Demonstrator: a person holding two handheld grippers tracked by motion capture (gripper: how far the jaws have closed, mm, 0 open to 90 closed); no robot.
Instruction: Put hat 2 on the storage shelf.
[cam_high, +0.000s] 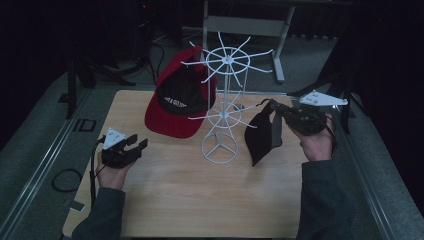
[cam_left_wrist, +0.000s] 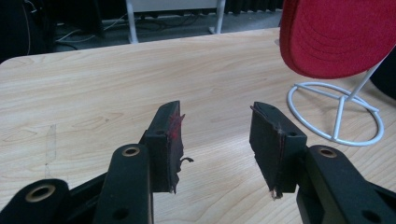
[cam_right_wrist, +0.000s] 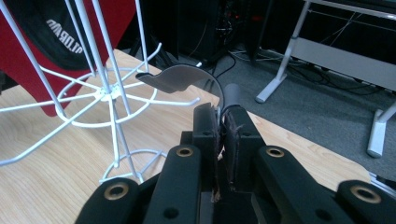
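A white wire hat rack (cam_high: 222, 115) stands mid-table, and a red and black cap (cam_high: 175, 100) hangs on its left prongs. To the rack's right, my right gripper (cam_high: 280, 112) is shut on the edge of a black cap (cam_high: 262, 132), which hangs down just off the lower prongs. In the right gripper view the jaws (cam_right_wrist: 220, 114) pinch thin fabric, and a grey curved part of that cap (cam_right_wrist: 180, 77) sticks out toward the rack (cam_right_wrist: 109, 93). My left gripper (cam_high: 135, 142) rests low at the table's left, open and empty (cam_left_wrist: 217, 112), pointing toward the rack's base ring (cam_left_wrist: 336, 114).
The wooden table (cam_high: 190, 200) has bare room in front of the rack. The red cap's brim (cam_left_wrist: 336, 37) hangs above the base ring. A grey desk frame (cam_high: 245, 25) stands behind the table on carpet. A black cable loop (cam_high: 65, 180) lies on the floor at left.
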